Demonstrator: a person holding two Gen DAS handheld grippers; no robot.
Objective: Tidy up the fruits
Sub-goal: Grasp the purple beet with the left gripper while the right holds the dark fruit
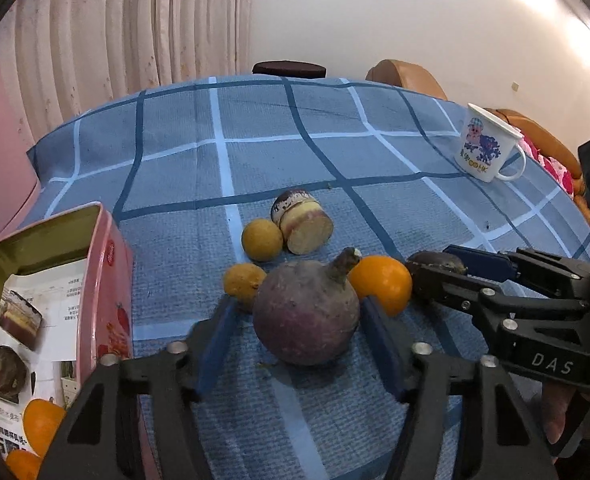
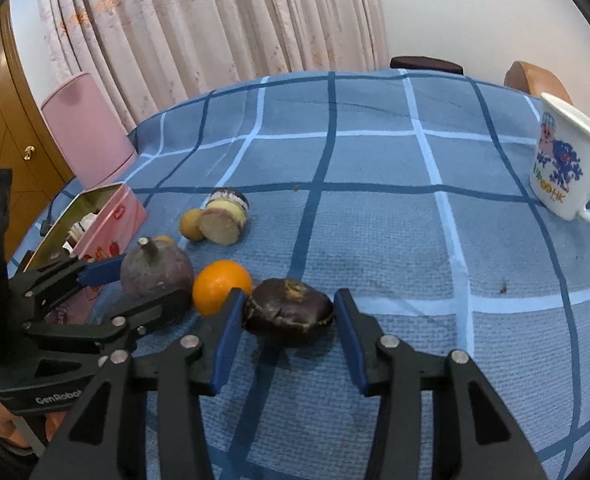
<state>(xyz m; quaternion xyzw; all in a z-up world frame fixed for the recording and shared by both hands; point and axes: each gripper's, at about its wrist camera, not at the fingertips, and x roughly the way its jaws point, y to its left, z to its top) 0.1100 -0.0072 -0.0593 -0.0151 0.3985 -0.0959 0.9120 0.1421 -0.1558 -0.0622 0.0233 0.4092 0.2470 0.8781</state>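
Left wrist view: left hand-held gripper (image 1: 301, 320) spread wide around the purple mangosteen (image 1: 306, 312) on the counter (image 1: 255, 160) — lined up for the pink tin (image 1: 107, 280). Right wrist view: right hand-held gripper (image 2: 289, 312) released, straddling the dark fruit (image 2: 289, 312) — neither squeezed yet.

A blue checked tablecloth (image 1: 255, 160) is spread over the table; fruits (image 1: 305, 312) are clustered near, a pink tin (image 1: 107, 280) left, a mug (image 1: 487, 144) far right.
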